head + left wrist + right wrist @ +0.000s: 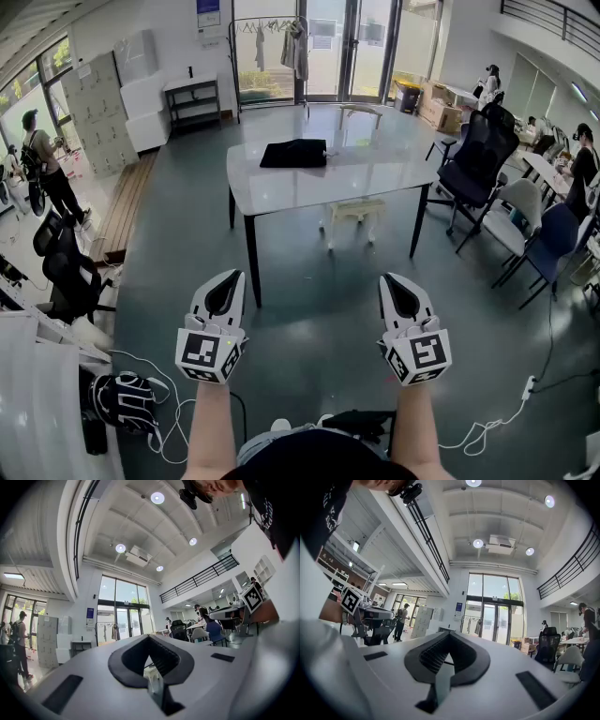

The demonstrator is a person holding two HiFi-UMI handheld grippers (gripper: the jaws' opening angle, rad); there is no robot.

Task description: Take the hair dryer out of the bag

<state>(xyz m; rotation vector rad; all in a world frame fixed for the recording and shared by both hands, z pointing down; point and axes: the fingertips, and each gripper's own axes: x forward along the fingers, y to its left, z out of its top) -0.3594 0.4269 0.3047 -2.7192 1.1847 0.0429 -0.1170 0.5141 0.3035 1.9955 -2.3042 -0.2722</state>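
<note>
Left gripper [228,277] and right gripper [392,279] are level, side by side, the jaws of both pressed together on nothing. A black bag [294,153] lies on the table [384,164] at 12 o'clock, well apart from them.

Grey table [375,159], black office chair [476,155]

**Gloss on top, matt cloth in the middle**

The surface [375,164] gleams pale and glossy, mirroring the windows. The black bag [294,154] reads as soft, matt cloth. Left tool [225,281] and right tool [400,281]: smooth white plastic, dull black ribbed lining. Floor [319,319] smooth, faintly sheeny.
</note>
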